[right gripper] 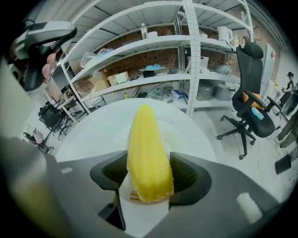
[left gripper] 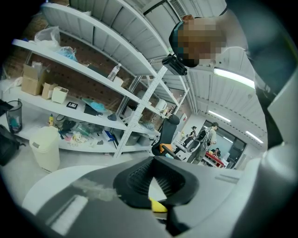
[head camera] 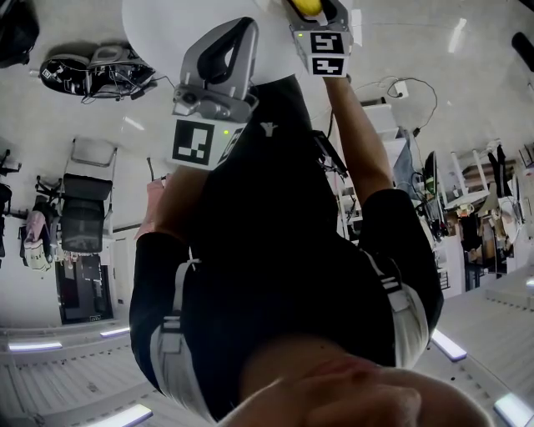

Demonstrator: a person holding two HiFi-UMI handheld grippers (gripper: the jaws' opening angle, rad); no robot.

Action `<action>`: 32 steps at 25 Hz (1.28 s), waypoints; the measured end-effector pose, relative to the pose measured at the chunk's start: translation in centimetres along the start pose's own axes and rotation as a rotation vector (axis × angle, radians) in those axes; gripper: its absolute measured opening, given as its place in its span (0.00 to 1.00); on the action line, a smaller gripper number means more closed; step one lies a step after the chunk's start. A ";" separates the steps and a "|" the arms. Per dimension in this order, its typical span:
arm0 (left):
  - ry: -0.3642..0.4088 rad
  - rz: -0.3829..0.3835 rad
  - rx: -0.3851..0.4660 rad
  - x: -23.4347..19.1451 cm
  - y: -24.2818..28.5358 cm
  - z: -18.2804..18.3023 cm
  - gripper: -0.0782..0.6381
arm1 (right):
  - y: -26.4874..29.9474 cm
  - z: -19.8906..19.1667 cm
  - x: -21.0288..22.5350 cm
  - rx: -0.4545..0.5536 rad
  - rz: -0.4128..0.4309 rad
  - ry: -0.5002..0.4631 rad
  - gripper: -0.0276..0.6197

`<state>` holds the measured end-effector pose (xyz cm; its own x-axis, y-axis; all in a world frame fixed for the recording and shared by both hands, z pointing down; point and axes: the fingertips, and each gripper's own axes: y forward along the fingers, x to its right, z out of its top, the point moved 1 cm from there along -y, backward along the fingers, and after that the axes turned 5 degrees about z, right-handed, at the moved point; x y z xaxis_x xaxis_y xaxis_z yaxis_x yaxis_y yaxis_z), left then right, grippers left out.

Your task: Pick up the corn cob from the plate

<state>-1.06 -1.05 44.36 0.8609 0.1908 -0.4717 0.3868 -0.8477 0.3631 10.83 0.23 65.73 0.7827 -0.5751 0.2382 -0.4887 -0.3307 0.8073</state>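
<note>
The right gripper [head camera: 320, 10] is clenched on the corn cob [right gripper: 146, 151]. In the right gripper view its two black ribbed pads [right gripper: 188, 174] press against the thick end of the yellow cob from either side. The jaws stand only as far apart as the cob is wide. The cob points straight out along the jaws, its narrow tip away from the camera, over the white round counter [right gripper: 84, 135]. The views do not show whether the tip touches that surface, and a plate cannot be told apart from the white counter.

In the head view only a sliver of yellow shows at the top edge, above the right gripper's marker cube [head camera: 327, 52]. The bare right forearm [head camera: 360, 146] reaches up from a black sleeve, nearly straight, to that gripper.

The left gripper [head camera: 239, 35] is closed on nothing. In its own view the dark pads [left gripper: 139, 179] meet at their far tips, leaving only a thin white wedge behind them. It hangs beside the right gripper, a little lower in the head view, with its marker cube [head camera: 196, 142] turned to the camera. The left forearm [head camera: 163, 204] is bent close to the black-shirted torso [head camera: 275, 250].

Metal shelving [right gripper: 139, 51] and an office chair [right gripper: 251, 74] stand beyond the counter.
</note>
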 end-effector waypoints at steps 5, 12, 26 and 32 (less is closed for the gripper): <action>0.003 0.001 0.000 -0.2 -0.4 -0.3 0.11 | -0.2 -0.1 0.0 0.014 0.005 0.050 0.47; 0.003 0.000 0.005 -0.1 -1.1 -0.4 0.11 | -0.5 -0.5 -0.2 0.021 0.003 0.083 0.47; 0.013 -0.002 0.019 0.6 -3.0 -0.7 0.11 | -2.3 -0.2 -0.6 0.096 0.010 0.153 0.46; 0.018 -0.007 0.015 1.1 -3.5 -0.9 0.11 | -3.3 0.2 -0.7 0.129 0.011 0.165 0.46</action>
<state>-1.19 2.62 43.30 0.8641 0.2057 -0.4593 0.3880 -0.8536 0.3476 11.87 1.56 62.78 0.8244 -0.4525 0.3399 -0.5344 -0.4245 0.7309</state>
